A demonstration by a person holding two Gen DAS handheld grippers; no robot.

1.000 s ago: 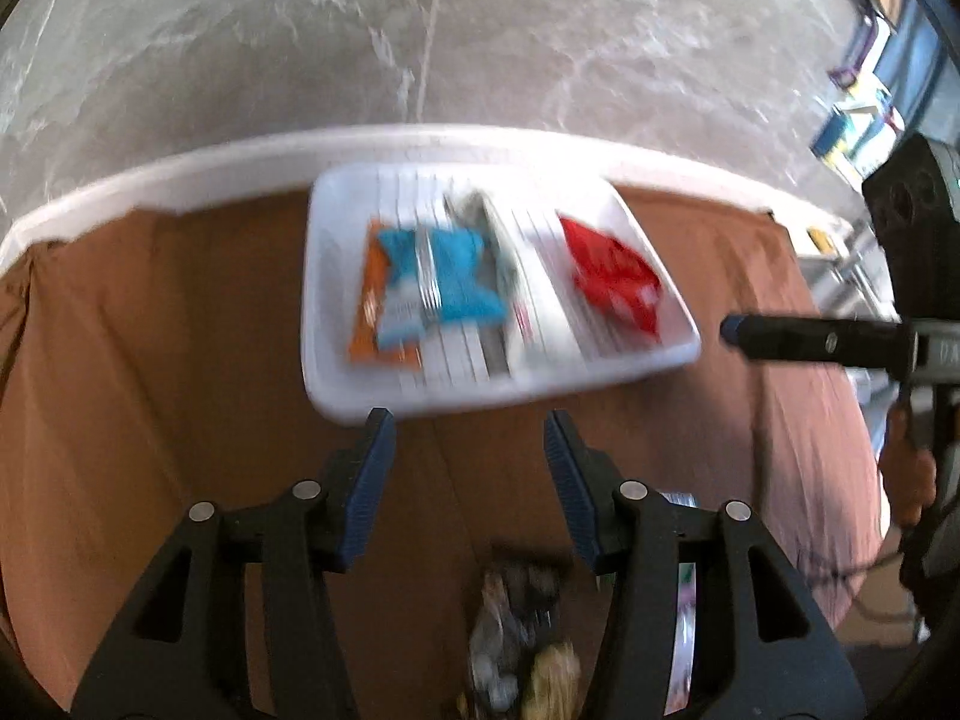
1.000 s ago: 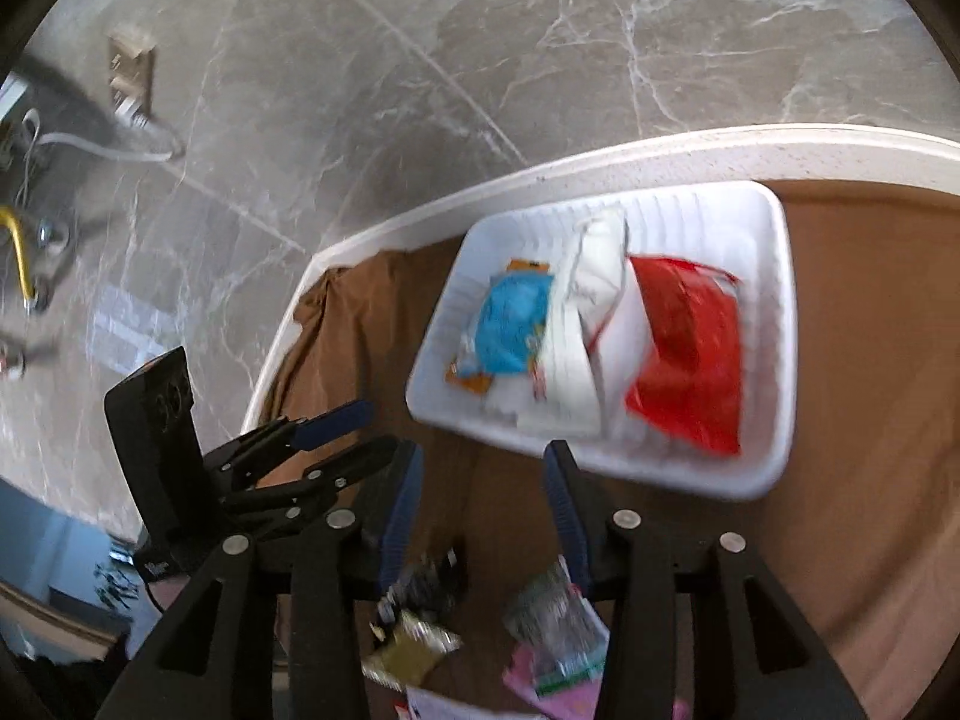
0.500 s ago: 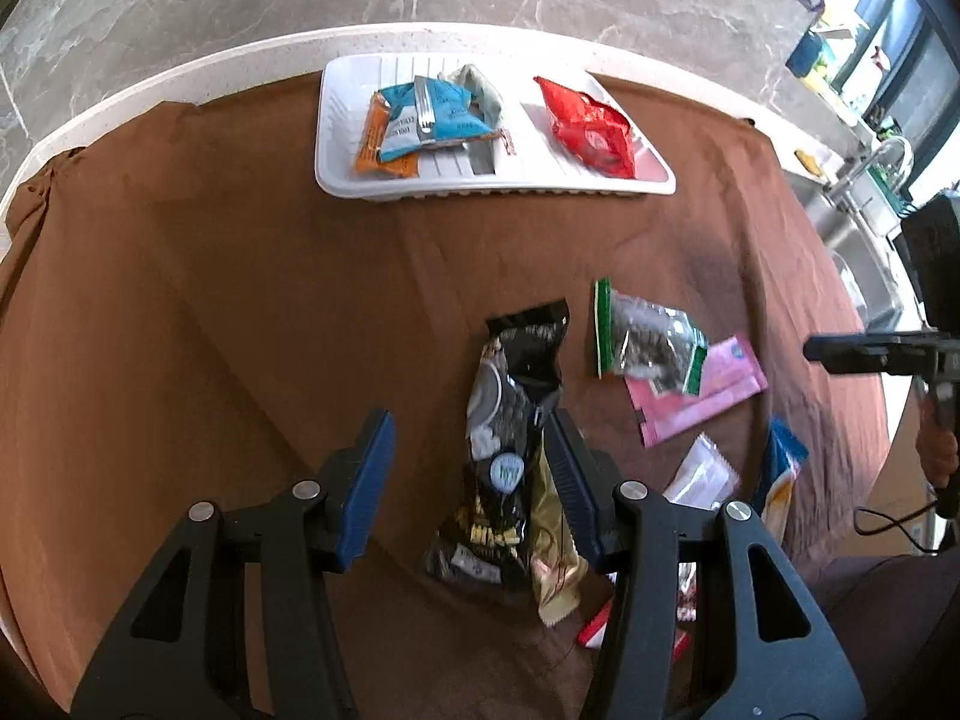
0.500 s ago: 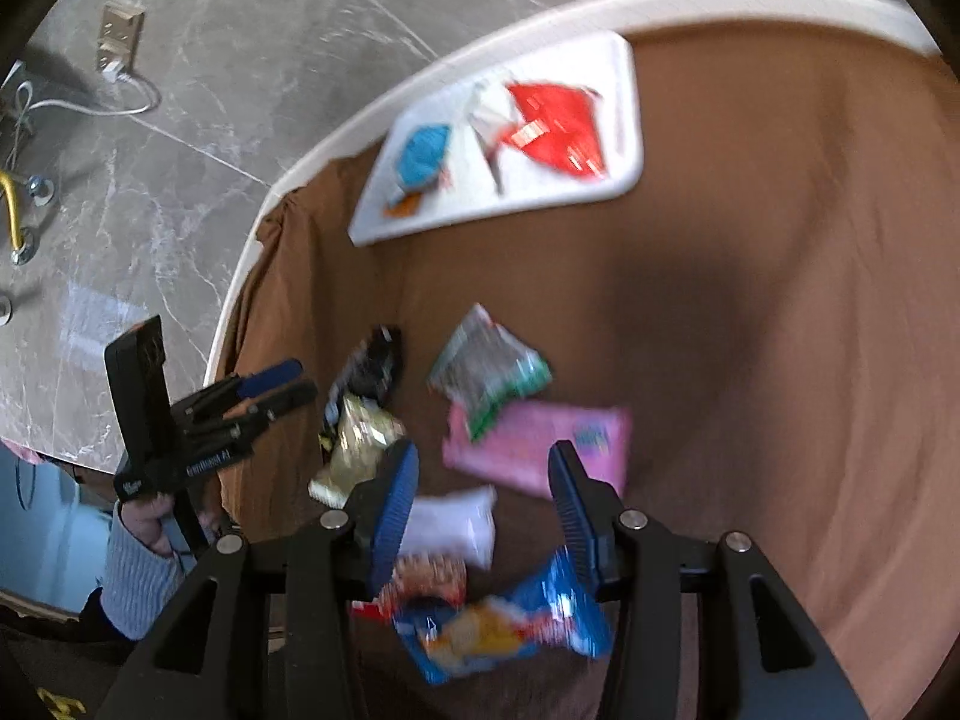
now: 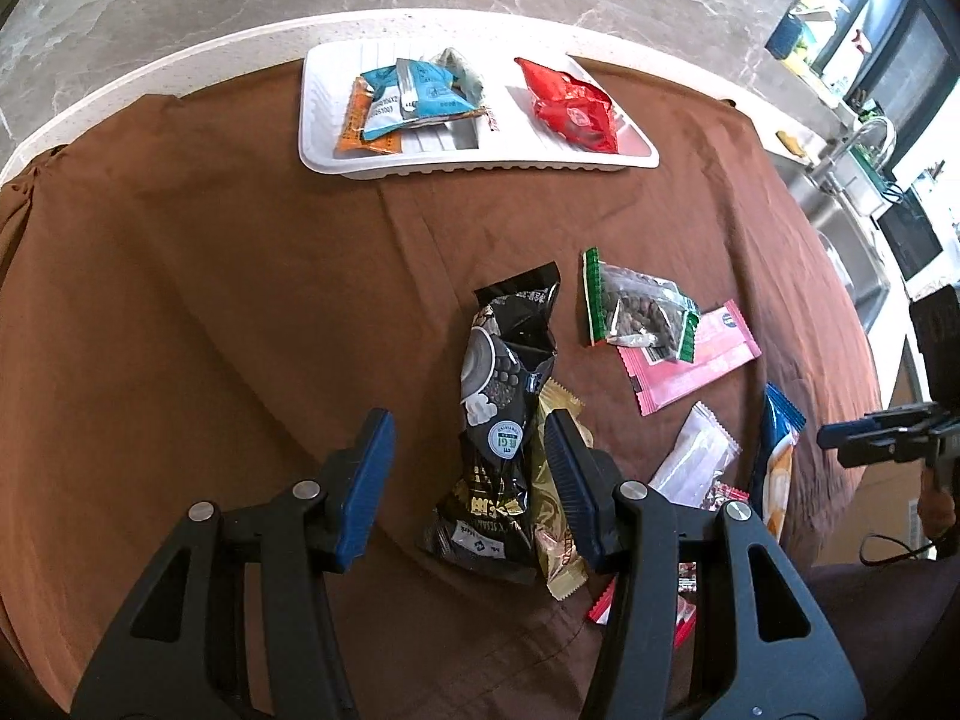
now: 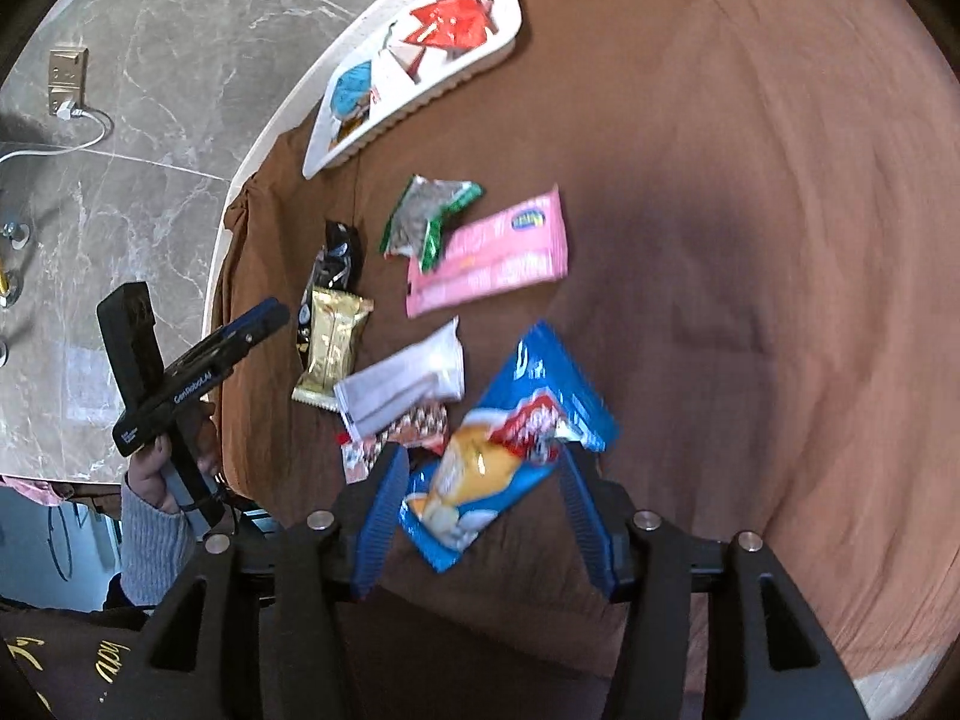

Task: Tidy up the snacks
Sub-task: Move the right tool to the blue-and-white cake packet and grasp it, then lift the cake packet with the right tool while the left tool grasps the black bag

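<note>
A white tray at the table's far edge holds a blue packet, an orange packet and a red packet. It also shows in the right wrist view. Loose snacks lie on the brown cloth: a black packet, a gold packet, a green-edged nut bag, a pink packet, a white packet and a blue chip bag. My left gripper is open above the black packet's near end. My right gripper is open over the blue chip bag.
The brown cloth covers a round white table on a grey marble floor. A small red-patterned packet lies under the white packet. A sink and counter stand at the far right.
Both grippers have pulled back from the tray toward the near pile of snacks. The right gripper has come down over the blue chip bag. Both stay open and empty.
</note>
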